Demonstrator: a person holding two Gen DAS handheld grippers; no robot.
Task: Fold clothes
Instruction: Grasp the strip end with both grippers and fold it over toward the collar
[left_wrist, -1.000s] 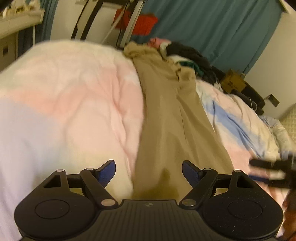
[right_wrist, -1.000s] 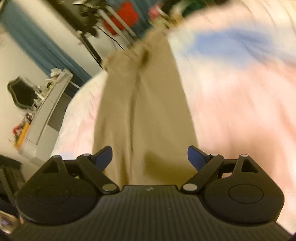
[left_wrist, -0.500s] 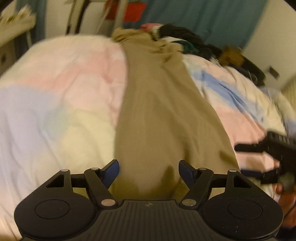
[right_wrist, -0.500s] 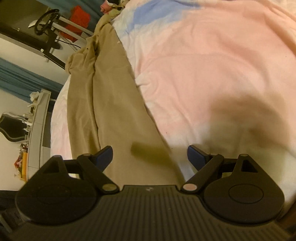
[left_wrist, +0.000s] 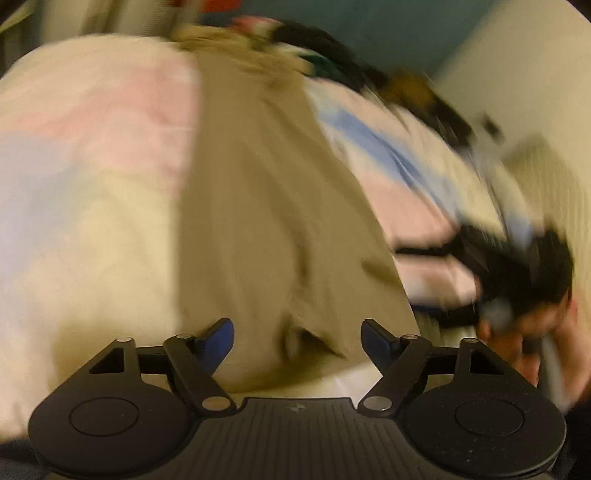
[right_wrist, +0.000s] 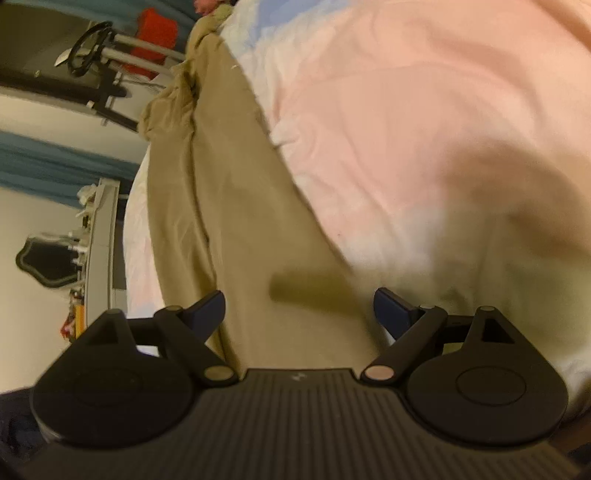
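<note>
A long tan garment (left_wrist: 277, 203) lies stretched lengthwise on a pastel pink, blue and cream bedspread (left_wrist: 92, 166). My left gripper (left_wrist: 297, 334) hovers over the garment's near end. Its jaws are opening, and the rumpled hem lies below the gap, not pinched. My right gripper (right_wrist: 299, 304) stands open low over the garment's (right_wrist: 236, 221) right edge, where it meets the pink spread (right_wrist: 406, 129). Nothing is held between its blue pads. In the blurred left wrist view the right gripper's black body (left_wrist: 517, 266) shows at the right, with a hand (left_wrist: 535, 332) behind it.
A heap of dark and coloured clothes (left_wrist: 314, 48) lies at the bed's far end by a teal curtain (left_wrist: 369, 22). Left of the bed in the right wrist view are a white shelf unit (right_wrist: 99, 240), a metal frame with a black ring (right_wrist: 92, 48) and something red (right_wrist: 155, 26).
The left gripper has drawn back to the garment's near hem, its jaws narrowing, then widening. The right gripper has rolled and sunk from above the garment to its right edge, staying open.
</note>
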